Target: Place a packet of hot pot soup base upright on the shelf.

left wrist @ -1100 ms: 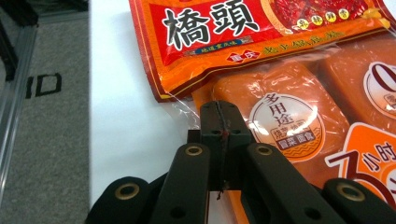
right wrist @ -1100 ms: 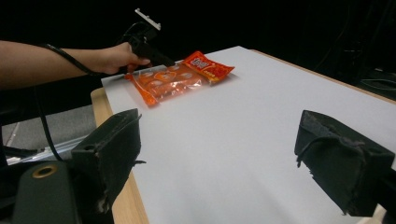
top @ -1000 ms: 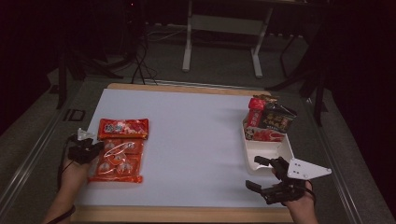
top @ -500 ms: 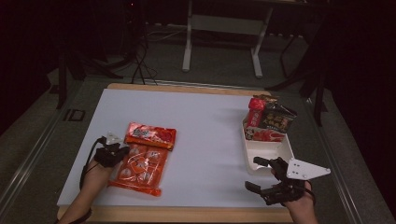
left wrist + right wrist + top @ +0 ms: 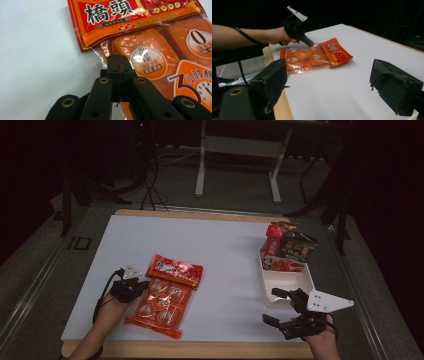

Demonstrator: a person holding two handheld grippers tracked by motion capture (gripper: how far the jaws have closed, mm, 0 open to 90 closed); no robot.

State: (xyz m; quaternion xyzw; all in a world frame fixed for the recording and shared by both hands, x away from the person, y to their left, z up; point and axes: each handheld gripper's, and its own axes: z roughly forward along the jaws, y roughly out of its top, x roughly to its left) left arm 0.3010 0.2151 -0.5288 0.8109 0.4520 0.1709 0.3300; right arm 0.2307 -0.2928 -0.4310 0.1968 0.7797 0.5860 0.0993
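**A:** Dragging the orange snack pack point(image 5: 165, 301) across the white table point(image 5: 225, 250) is what I am doing now; it is lying flat at the near left, and my left gripper point(image 5: 117, 65) is pinching its clear edge seam, jaws pressed together on the film.

**B:** And the other hand?

**A:** My right gripper point(image 5: 280, 307) is hovering with its jaws spread wide and empty, just beside the near end of the white tray point(image 5: 285, 282), which is carrying packets point(image 5: 290, 250) at its far end.

**B:** So what is coming?

**A:** I am judging this as the carry step. The next move is calling for lifting the pack clear and bringing it rightward to the tray's free near end without the film slipping.
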